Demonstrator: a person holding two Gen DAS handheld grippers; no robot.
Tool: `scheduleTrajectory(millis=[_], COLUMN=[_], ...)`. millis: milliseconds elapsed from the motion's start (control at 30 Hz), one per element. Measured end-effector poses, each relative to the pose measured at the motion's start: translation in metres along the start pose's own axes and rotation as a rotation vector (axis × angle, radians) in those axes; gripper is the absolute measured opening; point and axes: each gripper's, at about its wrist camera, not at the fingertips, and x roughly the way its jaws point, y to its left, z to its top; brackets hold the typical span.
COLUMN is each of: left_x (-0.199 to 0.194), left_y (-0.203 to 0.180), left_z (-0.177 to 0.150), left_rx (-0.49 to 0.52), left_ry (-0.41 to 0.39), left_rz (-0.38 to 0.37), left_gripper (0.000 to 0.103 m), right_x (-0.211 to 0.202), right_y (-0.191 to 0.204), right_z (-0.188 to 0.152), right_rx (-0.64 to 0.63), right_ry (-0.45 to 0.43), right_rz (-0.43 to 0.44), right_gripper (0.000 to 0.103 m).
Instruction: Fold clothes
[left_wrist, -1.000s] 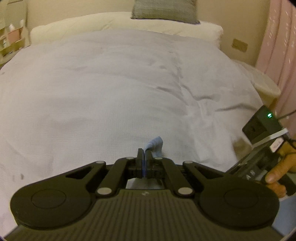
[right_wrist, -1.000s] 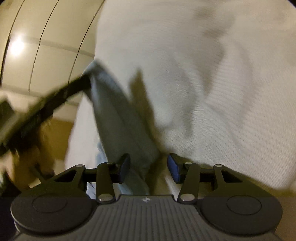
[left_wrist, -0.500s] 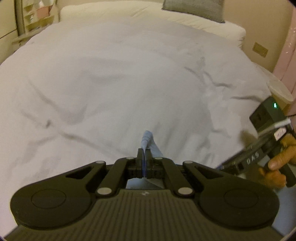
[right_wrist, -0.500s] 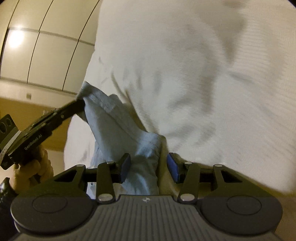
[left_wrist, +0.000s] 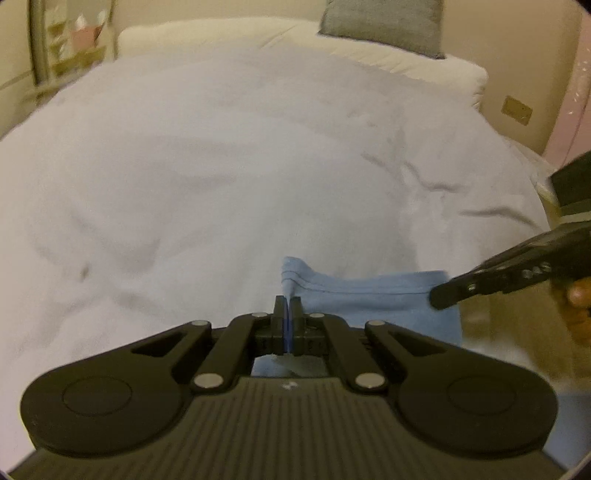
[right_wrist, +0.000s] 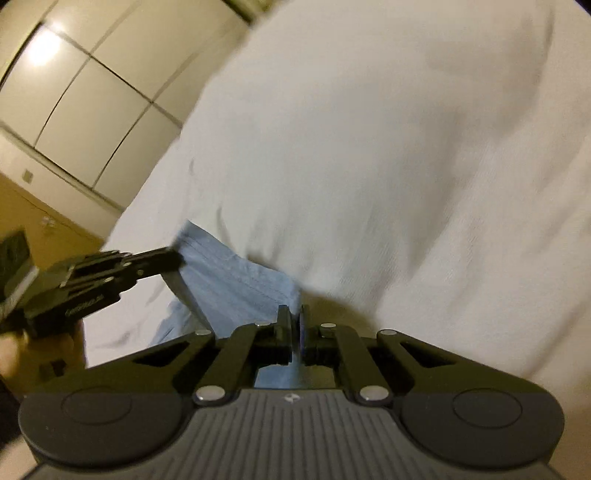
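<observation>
A light blue garment (left_wrist: 373, 301) is stretched by its stitched hem between both grippers, just above the near edge of a bed covered by a white duvet (left_wrist: 229, 177). My left gripper (left_wrist: 287, 308) is shut on one corner of the hem. My right gripper (left_wrist: 439, 297) comes in from the right in the left wrist view and pinches the other corner. In the right wrist view the right gripper (right_wrist: 294, 317) is shut on the blue garment (right_wrist: 236, 273), and the left gripper (right_wrist: 173, 260) holds the far corner at left. The rest of the garment hangs hidden below.
A grey pillow (left_wrist: 384, 26) lies on white pillows at the head of the bed. A pink curtain (left_wrist: 570, 85) hangs at far right, shelves (left_wrist: 70, 44) at far left. White cupboard doors (right_wrist: 85, 107) and a tan floor show left of the bed. A hand (left_wrist: 580, 310) grips the right tool.
My right gripper has shut on the garment's hem; it was open half a second ago. The two grippers have drawn apart, stretching the hem flat between them.
</observation>
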Motion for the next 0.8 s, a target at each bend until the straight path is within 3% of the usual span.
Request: scheduleTrajectory(millis=[100, 167, 300, 400, 500, 567, 700, 800], left_x=[0.023, 0.031, 0.015, -0.01, -0.038, -0.057, -0.096, -0.128], left_y=[-0.013, -0.012, -0.007, 0.004, 0.018, 0.027, 0.043, 0.054], left_z=[0.026, 0.035, 0.021, -0.008, -0.05, -0.082, -0.146, -0.186], left_rx=[-0.006, -0.068, -0.096, -0.125, -0.225, -0.295, -0.391, -0.47], left_ry=[-0.036, -0.021, 0.007, 0.056, 0.109, 0.149, 0.224, 0.239], left_rz=[0.005, 0.015, 0.068, 0.145, 0.251, 0.327, 0.442, 0.51], left_gripper=[0.011, 0.024, 0.024, 0.026, 0.026, 0.026, 0.026, 0.026], right_x=[-0.025, -0.018, -0.009, 0.002, 0.009, 0.026, 0.05, 0.068], right_y=[0.001, -0.005, -0.014, 0.004, 0.03, 0.051, 0.056, 0.06], right_z=[-0.001, -0.007, -0.016, -0.018, -0.019, -0.02, -0.011, -0.004], right_rx=[-0.099, -0.092, -0.058, -0.12, -0.227, -0.305, -0.414, -0.496], right_ry=[-0.096, -0.09, -0.068, -0.05, 0.011, 0.058, 0.065, 0.071], right_rz=[-0.111, -0.169, -0.222, -0.186, -0.093, -0.032, -0.085, -0.126], right_gripper=[0.005, 0.007, 0.013, 0.018, 0.025, 0.035, 0.039, 0.035])
